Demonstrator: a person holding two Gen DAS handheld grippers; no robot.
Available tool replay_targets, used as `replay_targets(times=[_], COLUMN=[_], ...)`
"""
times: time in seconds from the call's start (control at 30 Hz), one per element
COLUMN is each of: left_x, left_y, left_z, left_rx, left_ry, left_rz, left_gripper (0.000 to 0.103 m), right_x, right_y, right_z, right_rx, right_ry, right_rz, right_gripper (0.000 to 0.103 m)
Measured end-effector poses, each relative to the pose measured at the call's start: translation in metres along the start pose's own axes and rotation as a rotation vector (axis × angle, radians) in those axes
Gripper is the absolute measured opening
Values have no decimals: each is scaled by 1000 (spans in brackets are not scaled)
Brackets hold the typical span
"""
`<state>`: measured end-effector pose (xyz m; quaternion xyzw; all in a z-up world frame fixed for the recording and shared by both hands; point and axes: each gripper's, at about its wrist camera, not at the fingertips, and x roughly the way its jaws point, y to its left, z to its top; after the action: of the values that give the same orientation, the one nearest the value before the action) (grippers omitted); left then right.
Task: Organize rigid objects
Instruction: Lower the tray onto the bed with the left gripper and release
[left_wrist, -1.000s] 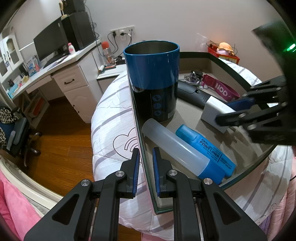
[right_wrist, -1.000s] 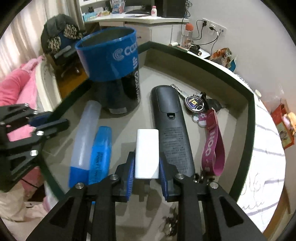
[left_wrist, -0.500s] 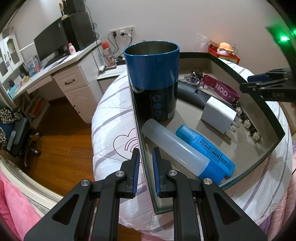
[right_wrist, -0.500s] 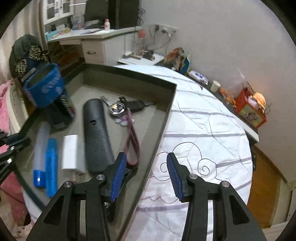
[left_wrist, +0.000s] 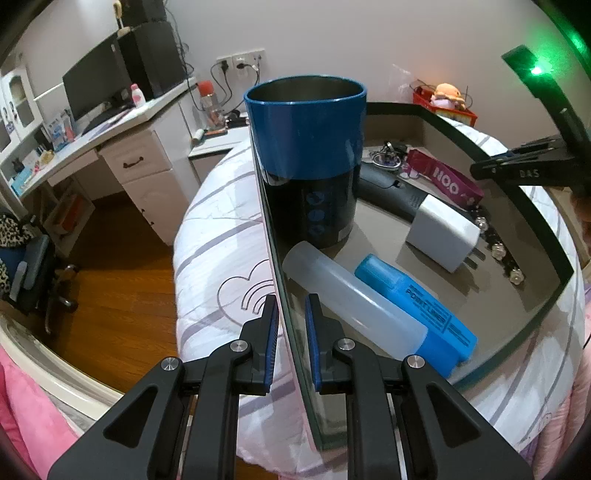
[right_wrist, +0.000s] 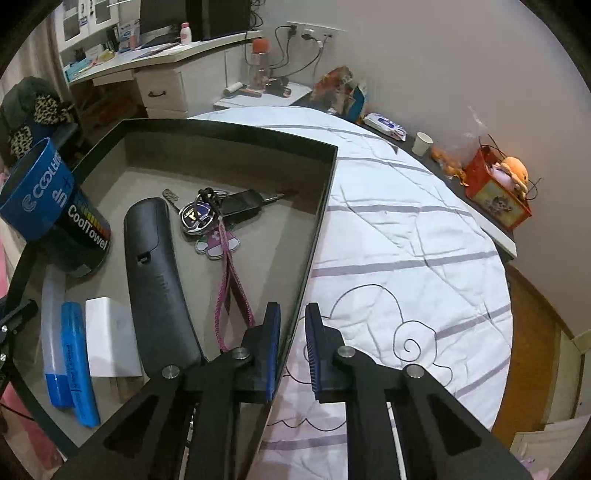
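The tray (right_wrist: 325, 192) sits on the bed (right_wrist: 406, 258), dark-walled, and both grippers straddle its rim. Over on the left wall, the left gripper (left_wrist: 290, 332) has its blue pads set either side of the wall, narrowly apart with small gaps showing, not visibly pressing. Just ahead of it the blue can (left_wrist: 306, 147) stands upright in the tray's corner; from the right wrist view its band reads "Cool" something and the dark lower part reads "CoolTowel". In front of the can a frosted bottle (left_wrist: 351, 306) lies on its side, touching the blue marker (left_wrist: 417, 306) beside it, label "POINT LINER". Next, the white charger (left_wrist: 443, 232) rests on the floor of the tray, prongs facing the near edge. Behind it the black remote (right_wrist: 155, 280) lies lengthwise, back side up. Then the keys (right_wrist: 207, 214) with a car fob, and a magenta strap (left_wrist: 443, 177) printed "NOO". At the right wall, the right gripper (right_wrist: 293, 350) has one finger inside and one outside, close to the wall but slightly apart. A red basket (right_wrist: 495, 192) sits beyond the bed.
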<state>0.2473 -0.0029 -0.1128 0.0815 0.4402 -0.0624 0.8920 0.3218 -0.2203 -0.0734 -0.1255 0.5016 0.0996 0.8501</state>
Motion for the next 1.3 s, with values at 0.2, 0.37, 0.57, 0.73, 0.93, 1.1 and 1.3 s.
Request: replay_targets(times=[0.2,0.37,0.57,0.73,0.93,1.1,1.3], left_x=[4,6,9,-3,-39,-60,-72], left_y=[-13,-27,-39,-34,-26,-20,-19], left_z=[5,11,15,14,3,-14,-29], left_rx=[18,36,60,41,34,36,40], left_ry=[-1,-2,3,-28,-107,-133,-144], left_rz=[-48,-82,-98,-110,-125,-81,-63], left_gripper=[14,14,15,18,18,18,22], right_x=[-4,-9,-14,-24,-68,-97,-99], right_y=[-19,-35,-53,-59,-57,-44,-31], right_z=[-8,-22,-36,-45,-77,-119,-161], right_rx=[55,98,150,187,193,155,174], right_ry=[4,3,-1,-46,-186,-250,-262], right_rz=[-14,-17,-18,37,124,157,168], right_gripper=[14,14,14,19,46,58,67])
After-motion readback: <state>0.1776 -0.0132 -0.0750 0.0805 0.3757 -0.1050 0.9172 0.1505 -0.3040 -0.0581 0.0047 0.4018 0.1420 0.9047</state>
